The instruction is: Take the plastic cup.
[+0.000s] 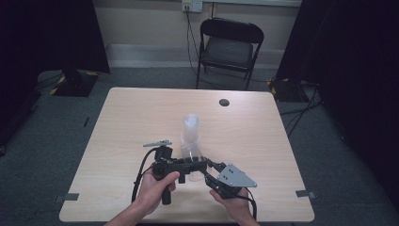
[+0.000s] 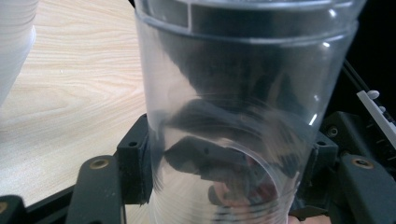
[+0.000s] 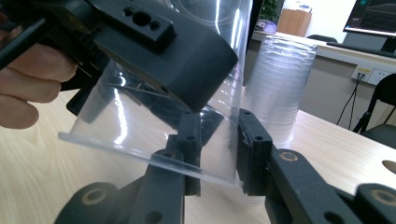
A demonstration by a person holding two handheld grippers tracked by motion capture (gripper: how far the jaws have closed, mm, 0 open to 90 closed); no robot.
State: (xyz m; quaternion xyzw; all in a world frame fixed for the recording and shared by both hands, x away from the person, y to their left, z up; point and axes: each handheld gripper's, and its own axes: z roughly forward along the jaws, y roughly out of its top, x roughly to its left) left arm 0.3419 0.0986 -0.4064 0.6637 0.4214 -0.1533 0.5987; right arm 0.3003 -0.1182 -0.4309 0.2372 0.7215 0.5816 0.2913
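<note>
left gripper [image 1: 190,165]: jaws clamp clear cup [image 2: 233,121] | right gripper [image 1: 211,170]: jaws pinch cup's rim wall

Clear cup [image 2: 233,116] cut off above and below in left gripper view; stack of cups [image 1: 191,134] blurred at top in high view; chair [image 3: 385,109] cropped beyond stack.

Even soft overhead light, dark curtained corners, glare streaks on the clear cup [image 2: 233,116], close views slightly blurred
</note>
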